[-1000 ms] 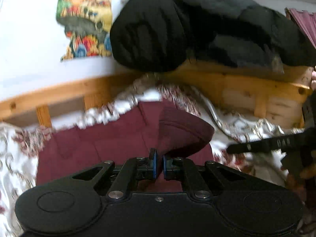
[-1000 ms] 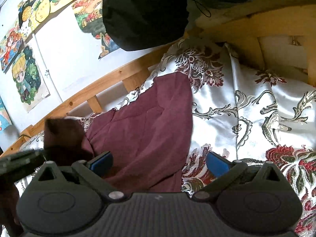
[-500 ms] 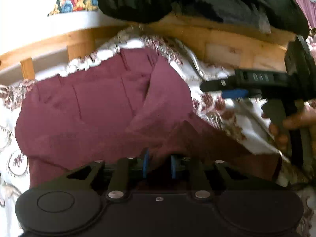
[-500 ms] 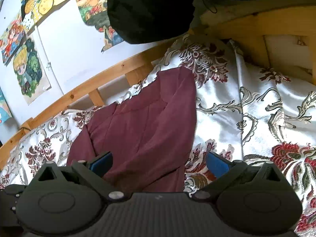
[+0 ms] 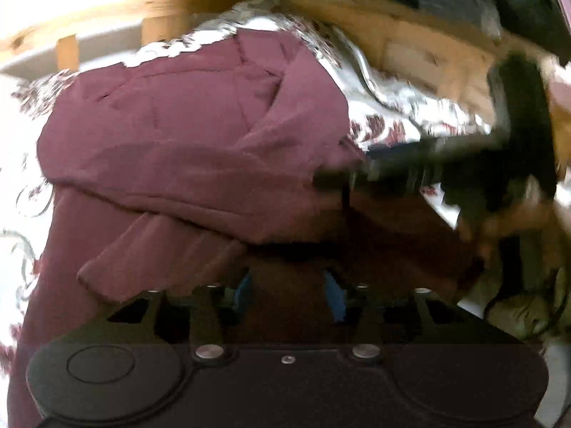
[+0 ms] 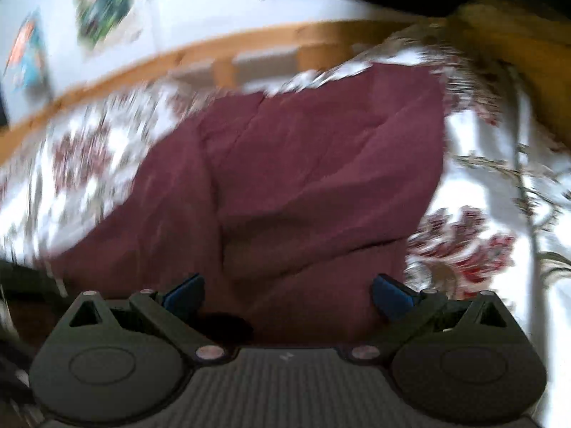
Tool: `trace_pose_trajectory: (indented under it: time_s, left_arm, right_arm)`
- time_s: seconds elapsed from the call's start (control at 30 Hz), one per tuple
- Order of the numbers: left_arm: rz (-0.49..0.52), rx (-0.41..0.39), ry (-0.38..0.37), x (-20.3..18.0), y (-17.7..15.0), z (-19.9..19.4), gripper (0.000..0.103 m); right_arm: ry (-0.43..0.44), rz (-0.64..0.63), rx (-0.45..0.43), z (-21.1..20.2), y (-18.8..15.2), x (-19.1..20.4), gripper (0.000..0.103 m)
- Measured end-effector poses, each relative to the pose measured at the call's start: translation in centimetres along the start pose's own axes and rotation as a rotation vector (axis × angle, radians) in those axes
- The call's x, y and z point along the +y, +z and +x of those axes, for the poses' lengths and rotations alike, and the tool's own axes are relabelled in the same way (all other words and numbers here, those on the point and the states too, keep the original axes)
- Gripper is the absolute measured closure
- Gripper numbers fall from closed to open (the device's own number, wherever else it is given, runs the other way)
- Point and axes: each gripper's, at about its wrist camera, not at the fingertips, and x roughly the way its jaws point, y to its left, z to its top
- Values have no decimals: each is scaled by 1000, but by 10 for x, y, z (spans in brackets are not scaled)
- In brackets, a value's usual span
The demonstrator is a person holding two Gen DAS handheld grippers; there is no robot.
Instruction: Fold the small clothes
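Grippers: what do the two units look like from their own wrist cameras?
The left gripper and the right gripper are matte black plastic, each with two round housings, silver screws, angled linkage arms and blue finger pads. The right body is ribbed in the middle. No cables or sleeves show.

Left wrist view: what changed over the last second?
The left tongs, shut on a raised fold of the maroon garment a second ago, carried it down over the cloth and have just been opening; fabric still lies between the blue pads, unpinched. The right tongs closed in on the garment's near edge, staying open. The garment remains on the floral bedspread.
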Motion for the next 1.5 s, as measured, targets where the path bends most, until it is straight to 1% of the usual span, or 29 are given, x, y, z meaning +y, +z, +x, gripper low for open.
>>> trace_pose_trajectory:
  time_s: [0.03, 0.07, 0.13, 0.17, 0.23, 0.33, 0.43, 0.5, 0.6, 0.63, 0.7, 0.73, 0.83, 0.93, 1.0, 1.03, 1.07, 1.13, 1.23, 1.27, 1.33, 1.4, 1.47, 1.5]
  left_arm:
    - [-19, -16, 7, 1, -1, -6, 34]
    - [-33, -38, 23, 2, -1, -13, 24]
    - [-45, -87, 80, 4, -2, -30, 19]
    - [-51, -107, 83, 6, -3, -37, 14]
    - [-74, -141, 97, 13, -4, -50, 12]
    - [-103, -154, 145, 26, -1, -60, 11]
    - [-166, -167, 194, 42, 3, -65, 10]
    - [-216, -183, 205, 52, 8, -64, 6]
    - [-277, -203, 199, 60, 23, -51, 4]
    - [-293, -197, 199, 62, 29, -42, 4]
    - [-319, -169, 199, 64, 40, -23, 4]
    - [-330, -144, 203, 64, 45, -12, 5]
    - [-351, -57, 238, 66, 52, 13, 8]
    - [-319, 42, 310, 66, 45, 27, 10]
    - [-278, 110, 368, 65, 36, 30, 10]
    - [-274, 123, 376, 66, 31, 29, 10]
    - [-290, 109, 364, 69, 25, 23, 10]
    - [-332, 94, 360, 74, 16, 13, 10]
    - [-333, 89, 363, 72, 12, 8, 10]
    - [-337, 87, 363, 72, 11, 7, 10]
    - [-359, 78, 358, 72, 11, 5, 10]
    - [-391, 55, 350, 74, 10, -1, 10]
    - [-428, 16, 337, 75, 8, -11, 10]
    - [-449, -10, 330, 76, 6, -18, 10]
  right_arm:
    - [3, -48, 41, 5, -3, 9, 1]
    - [10, -98, 79, 9, -7, 17, 1]
    - [-3, -181, 85, 9, -13, 32, 1]
    - [-8, -206, 83, 7, -14, 36, 1]
    - [-11, -224, 85, 5, -14, 41, 1]
    - [15, -185, 94, 3, -13, 34, 1]
    - [36, -120, 84, 1, -6, 20, 1]
    - [34, -75, 36, -6, 0, 12, 1]
    - [21, 7, -47, -14, 5, 2, 1]
    - [10, 30, -65, -14, 6, -1, 1]
    - [0, 48, -77, -12, 6, -4, 5]
    - [2, 45, -71, -10, 6, -5, 10]
    - [26, 22, -28, -3, 3, -1, 12]
    - [53, -50, 39, 5, 2, 9, 13]
    - [41, -116, 60, 5, -3, 20, 12]
    - [30, -154, 68, 4, -5, 26, 12]
    - [18, -178, 58, 2, -5, 29, 12]
    - [5, -181, 14, -6, -5, 32, 11]
    - [-25, -109, -57, -16, -1, 24, 4]
    - [-36, -82, -68, -16, 0, 20, 4]
    - [-64, -53, -46, -11, 0, 13, 4]
    - [-56, -61, 6, -1, -2, 13, 4]
    - [-27, -119, 79, 9, -8, 20, 4]
    - [-31, -159, 77, 9, -11, 26, 4]
